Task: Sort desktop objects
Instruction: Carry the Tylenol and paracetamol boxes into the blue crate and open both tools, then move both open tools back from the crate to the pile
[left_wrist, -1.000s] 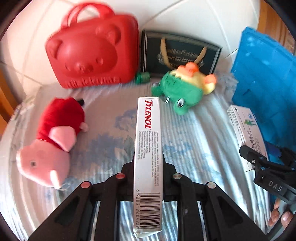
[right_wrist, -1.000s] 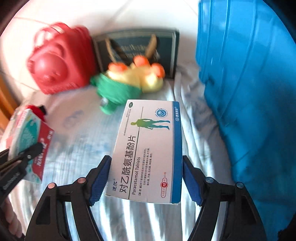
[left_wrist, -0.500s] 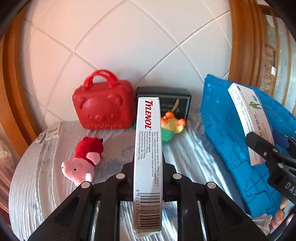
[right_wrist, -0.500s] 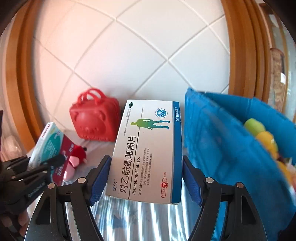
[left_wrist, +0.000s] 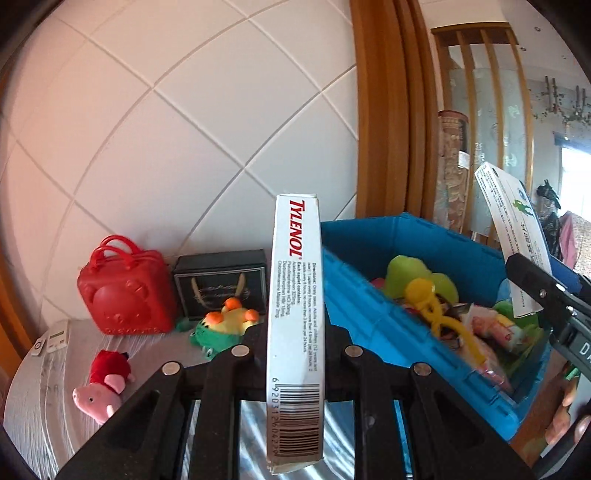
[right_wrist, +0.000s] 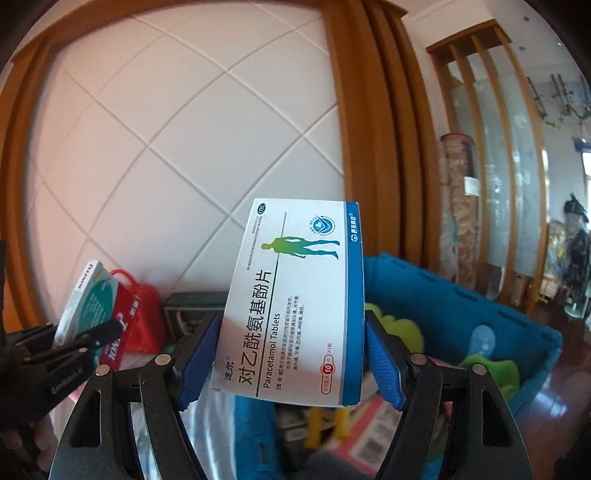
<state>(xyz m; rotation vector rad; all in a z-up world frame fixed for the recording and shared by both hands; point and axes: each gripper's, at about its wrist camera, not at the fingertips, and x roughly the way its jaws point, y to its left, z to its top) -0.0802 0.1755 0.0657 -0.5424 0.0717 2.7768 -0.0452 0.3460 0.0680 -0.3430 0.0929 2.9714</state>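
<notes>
My left gripper (left_wrist: 295, 354) is shut on a white Tylenol box (left_wrist: 297, 295), held upright on its narrow edge above the table. My right gripper (right_wrist: 291, 354) is shut on a white and blue Paracetamol tablets box (right_wrist: 295, 299), held above the blue crate (right_wrist: 461, 306). The crate (left_wrist: 369, 295) holds several colourful toys. In the left wrist view the right gripper (left_wrist: 546, 291) with its box (left_wrist: 513, 229) is over the crate's right side. In the right wrist view the left gripper (right_wrist: 55, 354) with the Tylenol box (right_wrist: 96, 306) is at the left.
On the cloth-covered table (left_wrist: 48, 391) lie a pink pig plush (left_wrist: 105, 384) and a green and yellow frog plush (left_wrist: 221, 328). A red bear case (left_wrist: 125, 291) and a dark gift box (left_wrist: 221, 280) stand against the tiled wall. A small white device (left_wrist: 53, 338) lies far left.
Both grippers have risen with their boxes and moved toward the blue crate. The crate's inside with its toys now shows; the right box is over it.
</notes>
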